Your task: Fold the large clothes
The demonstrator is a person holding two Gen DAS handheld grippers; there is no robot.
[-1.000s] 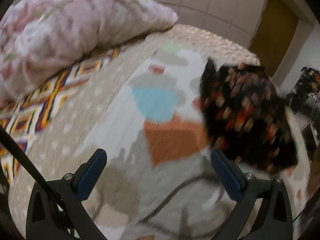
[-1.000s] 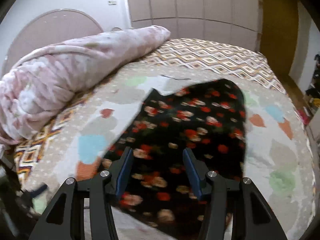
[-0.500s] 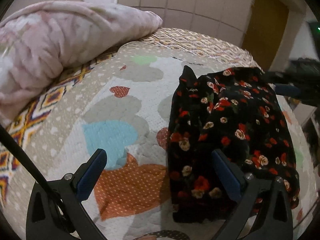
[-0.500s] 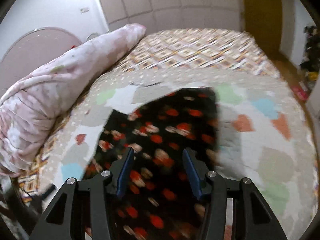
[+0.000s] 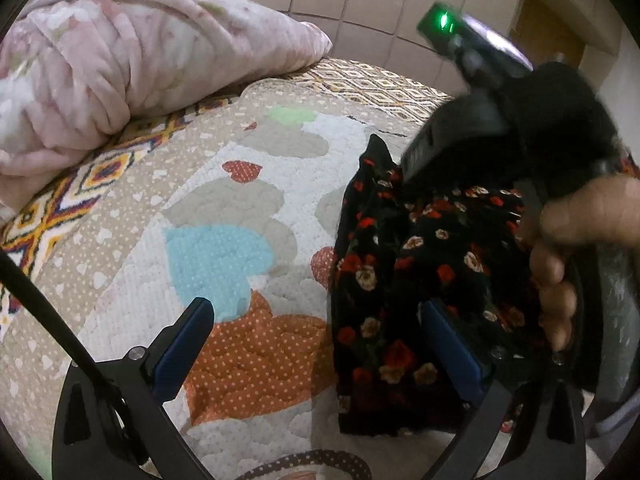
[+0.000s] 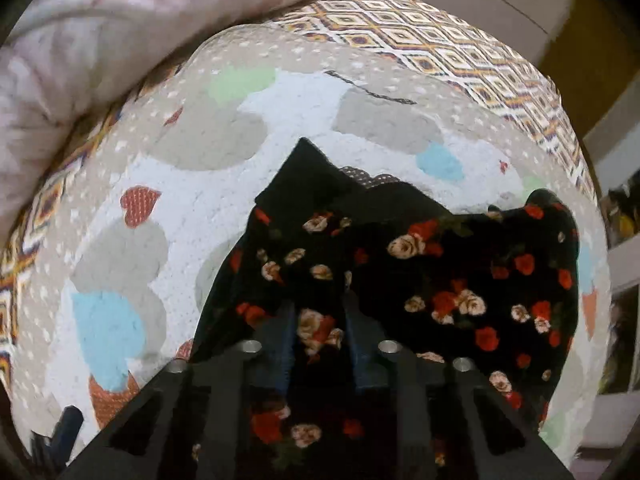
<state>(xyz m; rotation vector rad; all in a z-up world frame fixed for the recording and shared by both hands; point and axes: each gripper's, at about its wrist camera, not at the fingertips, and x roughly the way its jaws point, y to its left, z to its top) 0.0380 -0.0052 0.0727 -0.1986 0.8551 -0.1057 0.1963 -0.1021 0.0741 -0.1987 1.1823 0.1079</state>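
On the bed, over the heart-patch quilt (image 5: 224,256), the black floral garment (image 6: 440,280) lies already folded down into a smallish bundle, so I'd say most of the folding is done and maybe one last fold or some tidying is left. The left tool (image 5: 320,344) hangs wide open with nothing in it, its right finger over the garment's edge. The right tool (image 6: 320,344) is narrowed right down over the fabric, but I can't tell if it's actually pinching it. The cloth looks thin and drapey, while the quilt is bumpy and stitched. A puffy pink duvet (image 5: 120,60) is rolled up behind.
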